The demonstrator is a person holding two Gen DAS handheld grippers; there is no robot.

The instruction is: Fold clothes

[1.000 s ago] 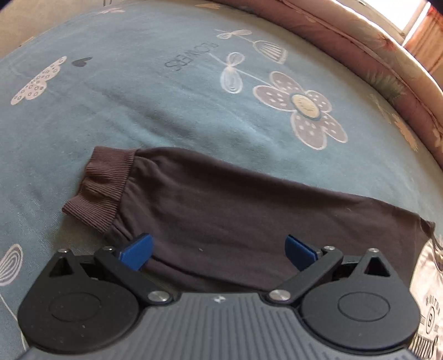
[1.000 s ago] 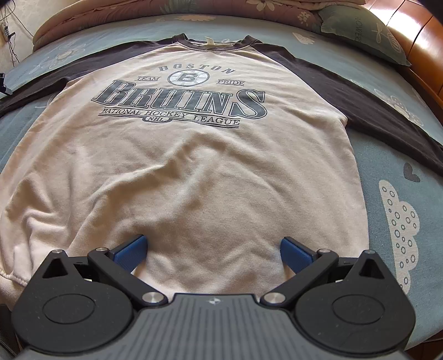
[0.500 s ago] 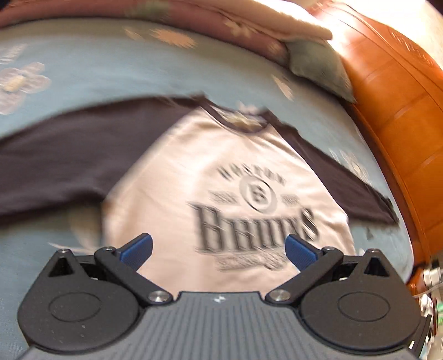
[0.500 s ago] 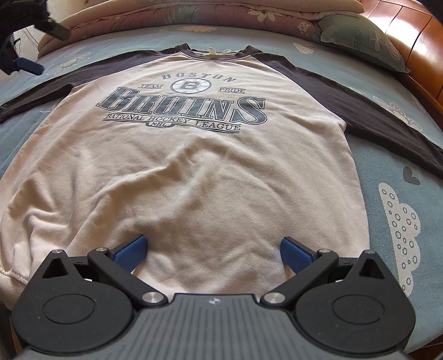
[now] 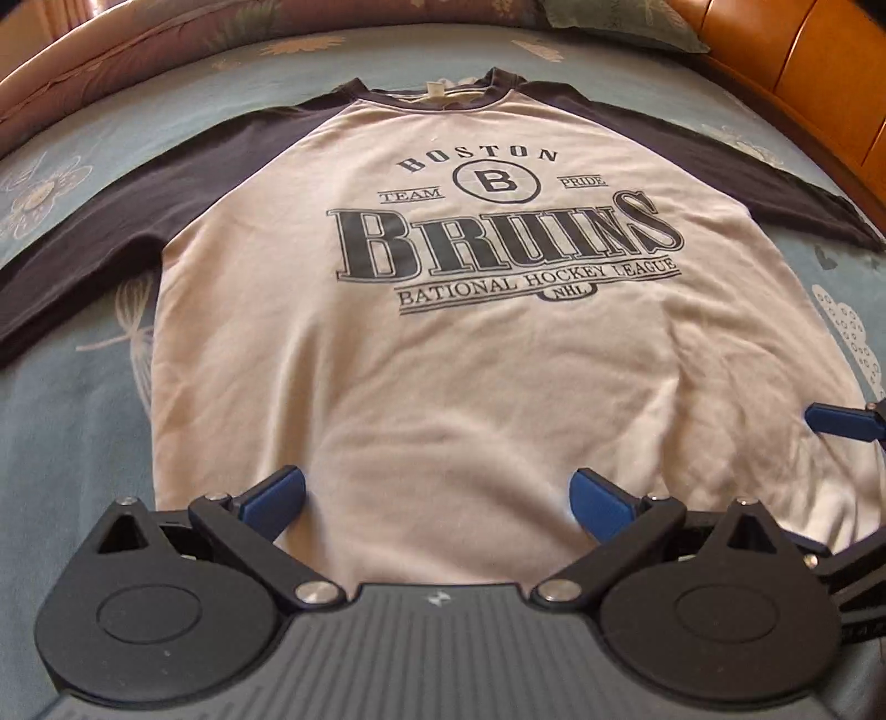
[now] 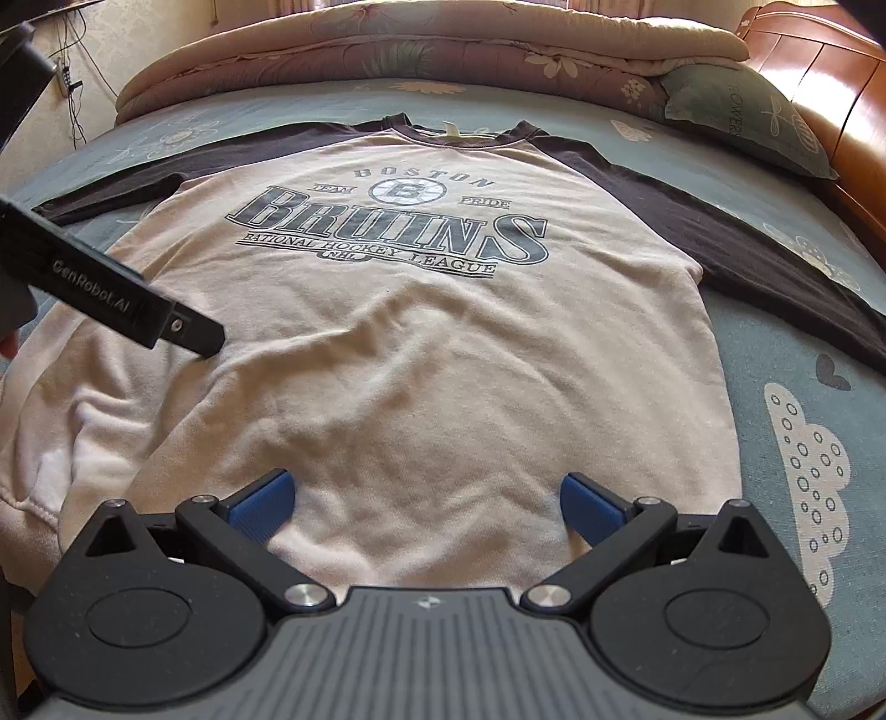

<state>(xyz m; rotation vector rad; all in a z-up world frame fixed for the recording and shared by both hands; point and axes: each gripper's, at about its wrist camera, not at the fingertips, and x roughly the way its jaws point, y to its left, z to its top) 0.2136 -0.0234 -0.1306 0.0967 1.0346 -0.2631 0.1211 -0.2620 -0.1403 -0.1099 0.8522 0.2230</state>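
Cream cotton with dark raglan sleeves: a Boston Bruins sweatshirt lies face up and spread flat on a blue flower-print bedsheet, collar toward the far side. Left gripper hovers over the lower body of the garment, blue fingers spread wide, grasping nothing. Right gripper is likewise released and empty above the hem area; one of its blue fingertips shows at the right margin of the left wrist view, and the left tool's black body crosses the left side of the right wrist view. Hem on the garment's left side is bunched and rolled, with creases running up the lower body. Left sleeve extends straight over the sheet; right sleeve runs outward toward a wooden bed frame. Bare sheet borders both flanks of the body. Far edge is bounded by a folded floral quilt and a green pillow, both apart from the collar.
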